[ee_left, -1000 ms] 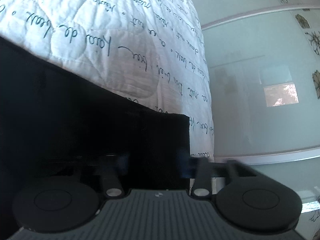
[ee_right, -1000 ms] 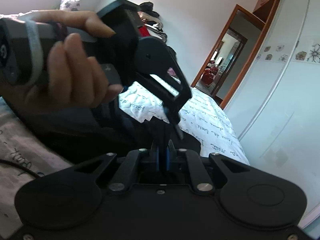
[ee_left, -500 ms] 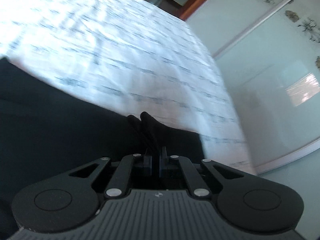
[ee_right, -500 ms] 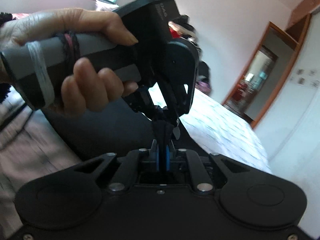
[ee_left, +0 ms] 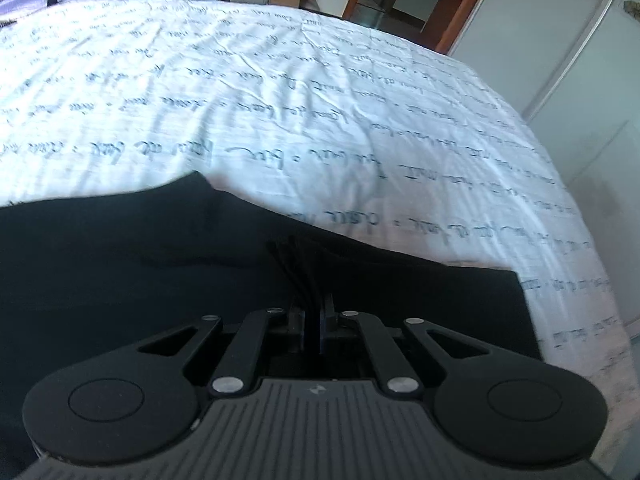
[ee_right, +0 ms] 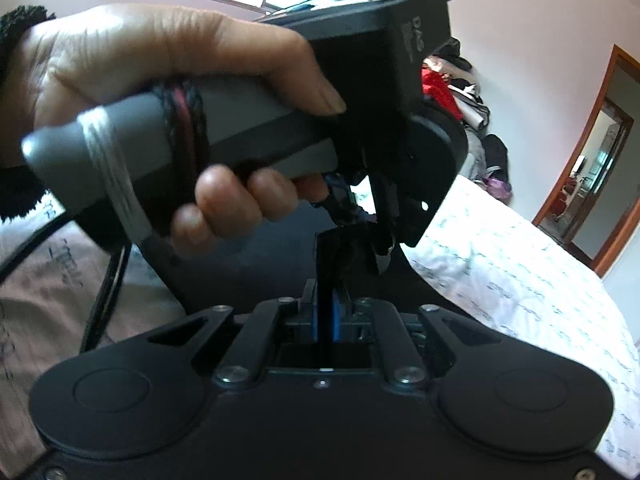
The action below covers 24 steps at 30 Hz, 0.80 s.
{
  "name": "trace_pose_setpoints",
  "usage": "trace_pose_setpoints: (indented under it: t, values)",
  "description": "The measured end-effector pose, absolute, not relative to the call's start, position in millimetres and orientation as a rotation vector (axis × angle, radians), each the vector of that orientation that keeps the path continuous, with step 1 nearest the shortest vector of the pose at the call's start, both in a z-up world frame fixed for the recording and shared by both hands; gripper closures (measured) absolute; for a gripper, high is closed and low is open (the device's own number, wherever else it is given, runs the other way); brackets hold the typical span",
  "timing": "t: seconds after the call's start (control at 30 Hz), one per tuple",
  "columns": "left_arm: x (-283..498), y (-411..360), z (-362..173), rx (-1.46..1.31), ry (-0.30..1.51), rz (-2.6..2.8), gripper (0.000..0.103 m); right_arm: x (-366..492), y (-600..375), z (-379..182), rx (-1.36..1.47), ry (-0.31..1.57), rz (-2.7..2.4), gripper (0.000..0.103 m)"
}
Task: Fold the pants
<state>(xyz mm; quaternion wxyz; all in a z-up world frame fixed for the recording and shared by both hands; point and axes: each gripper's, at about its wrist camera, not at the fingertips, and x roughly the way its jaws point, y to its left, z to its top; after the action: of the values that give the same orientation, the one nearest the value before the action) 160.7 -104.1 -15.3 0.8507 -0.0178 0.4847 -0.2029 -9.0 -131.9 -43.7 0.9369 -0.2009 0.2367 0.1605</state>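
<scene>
The black pants point(ee_left: 140, 264) lie on the white bedspread with handwriting print point(ee_left: 300, 100). My left gripper point(ee_left: 314, 312) is shut on a bunched fold of the pants' edge, lifted off the bed. In the right wrist view my right gripper point(ee_right: 326, 312) is shut on another edge of the pants point(ee_right: 332, 256), held upright between its blue pads. The left gripper's body and the hand holding it point(ee_right: 168, 92) fill the upper left of that view, very close to my right gripper.
The bed's right edge point(ee_left: 576, 264) runs beside a pale sliding wardrobe point(ee_left: 580, 80). A wooden door frame point(ee_right: 592, 184) and a pile of clothes point(ee_right: 460, 92) stand at the far end of the room. A black cable point(ee_right: 108, 288) hangs from the left gripper's handle.
My left gripper closed on the pants and lifted, its view swinging from the bed's side up over the bedspread. The two grippers have come closer together.
</scene>
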Motion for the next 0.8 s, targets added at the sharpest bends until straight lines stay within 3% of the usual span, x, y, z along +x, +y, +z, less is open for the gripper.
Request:
trace_pose_setpoints:
  t: [0.1,0.17,0.2,0.27,0.47,0.63,0.73,0.8]
  values:
    - [166.5,-100.7,-22.0,0.001,1.020,-0.404,0.084,-1.7,-130.6,-45.2,-0.404,0.492,0.338,0.096]
    - [169.6,-97.3,-24.9,0.039,1.014,-0.366,0.064,5.3,-132.2,-51.0,-0.405,0.521,0.337,0.095]
    - [168.5,-94.0,-23.5,0.063,1.000,-0.335,0.059,11.6,-134.4,-52.5,-0.408,0.540,0.339,0.088]
    - [164.6,-81.5,-17.9,0.105,0.949,-0.270,0.046,6.1,-134.3,-56.4,-0.427,0.562,0.341,0.085]
    - [156.0,-60.0,-3.5,0.027,0.985,-0.365,0.044,-17.2,-216.4,-17.0,-0.167,0.527,0.279,0.085]
    - [120.2,-100.6,-21.2,0.243,0.953,-0.485,0.037,-1.6,-267.8,-42.3,-0.005,0.688,0.089,0.083]
    - [98.5,-106.7,-35.4,0.349,0.894,-0.451,0.032,-11.3,-268.4,-52.5,-0.049,0.734,0.096,0.083]
    - [89.6,-108.0,-35.0,0.402,0.865,-0.422,0.026,-18.4,-270.7,-48.4,-0.049,0.716,0.089,0.074]
